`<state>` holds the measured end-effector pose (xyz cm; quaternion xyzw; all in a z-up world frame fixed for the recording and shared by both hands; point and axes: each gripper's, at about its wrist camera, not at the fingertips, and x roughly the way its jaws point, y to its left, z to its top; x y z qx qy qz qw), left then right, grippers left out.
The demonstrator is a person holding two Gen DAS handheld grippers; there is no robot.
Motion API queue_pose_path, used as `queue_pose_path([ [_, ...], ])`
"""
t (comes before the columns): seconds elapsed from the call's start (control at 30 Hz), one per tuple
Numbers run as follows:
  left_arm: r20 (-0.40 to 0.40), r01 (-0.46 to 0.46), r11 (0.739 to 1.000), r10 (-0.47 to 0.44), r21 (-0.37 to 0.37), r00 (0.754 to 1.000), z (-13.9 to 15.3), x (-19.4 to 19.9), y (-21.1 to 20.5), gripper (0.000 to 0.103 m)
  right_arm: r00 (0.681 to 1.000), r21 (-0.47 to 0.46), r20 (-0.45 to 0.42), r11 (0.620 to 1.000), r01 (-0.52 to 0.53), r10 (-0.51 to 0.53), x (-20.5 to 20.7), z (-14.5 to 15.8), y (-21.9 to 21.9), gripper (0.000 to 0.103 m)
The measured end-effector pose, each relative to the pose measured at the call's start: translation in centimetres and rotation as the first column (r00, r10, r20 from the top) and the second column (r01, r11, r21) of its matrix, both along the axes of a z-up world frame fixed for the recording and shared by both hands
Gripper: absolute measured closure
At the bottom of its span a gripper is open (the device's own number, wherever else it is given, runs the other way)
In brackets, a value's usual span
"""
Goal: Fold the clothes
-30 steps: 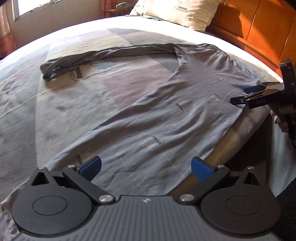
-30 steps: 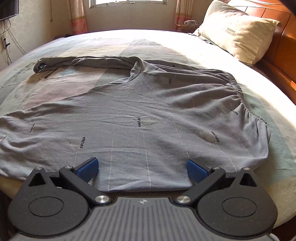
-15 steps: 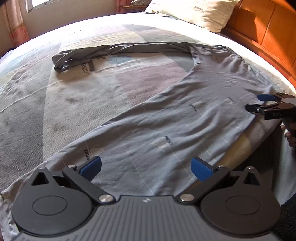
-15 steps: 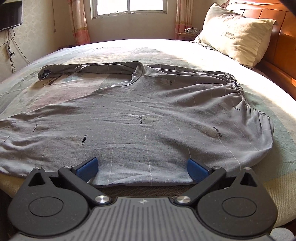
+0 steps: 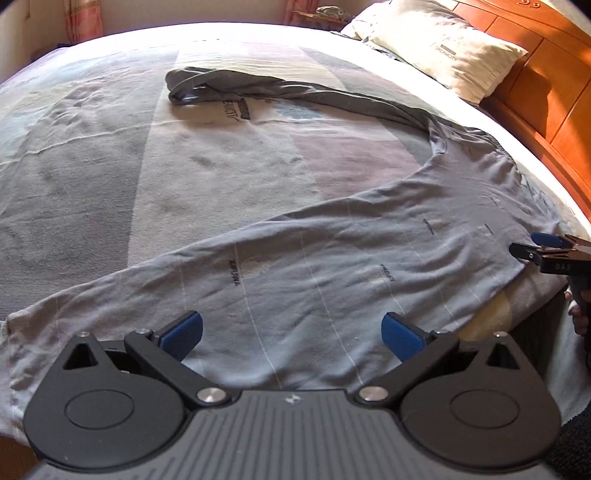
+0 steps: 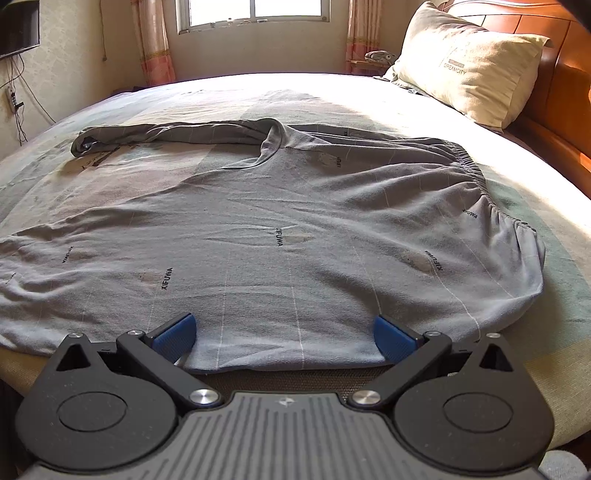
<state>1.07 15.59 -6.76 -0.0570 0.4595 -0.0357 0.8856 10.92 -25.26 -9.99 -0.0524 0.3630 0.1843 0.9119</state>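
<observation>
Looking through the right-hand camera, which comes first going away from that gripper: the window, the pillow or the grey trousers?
From the right gripper, open:
1. Grey trousers, spread just ahead on the bed.
2. Pillow, far right, by the headboard.
3. Window, on the back wall.

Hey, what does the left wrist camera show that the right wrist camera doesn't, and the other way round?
Only the left wrist view shows the other gripper, the right gripper, reaching in at the garment's edge, with fingers of the person holding it.

Only the right wrist view shows the window, the curtains, the dark screen on the wall and the gathered elastic waistband.

Both show the grey pants spread on the bed, one leg trailing away, plus the pillow and wooden headboard. Each view's own gripper, including the left gripper, is open over the near edge.
</observation>
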Motion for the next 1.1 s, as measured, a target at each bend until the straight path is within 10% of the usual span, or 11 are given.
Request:
queue_pose_path([
  [0.47, -0.026, 0.054, 0.992, -0.051, 0.118, 0.998, 0.5, -1.2, -1.6, 0.001, 0.997, 0.035, 0.039, 0.997, 0.068, -0.069, 1.7, 2.7, -3.1, 0.000],
  [1.1, 0.050, 0.243, 0.970, -0.242, -0.024, 0.969, 2.1, 4.1, -9.7, 0.001, 0.972, 0.126, -0.056, 0.964, 0.233, -0.228, 7.8, 1.3, -8.5, 0.000],
])
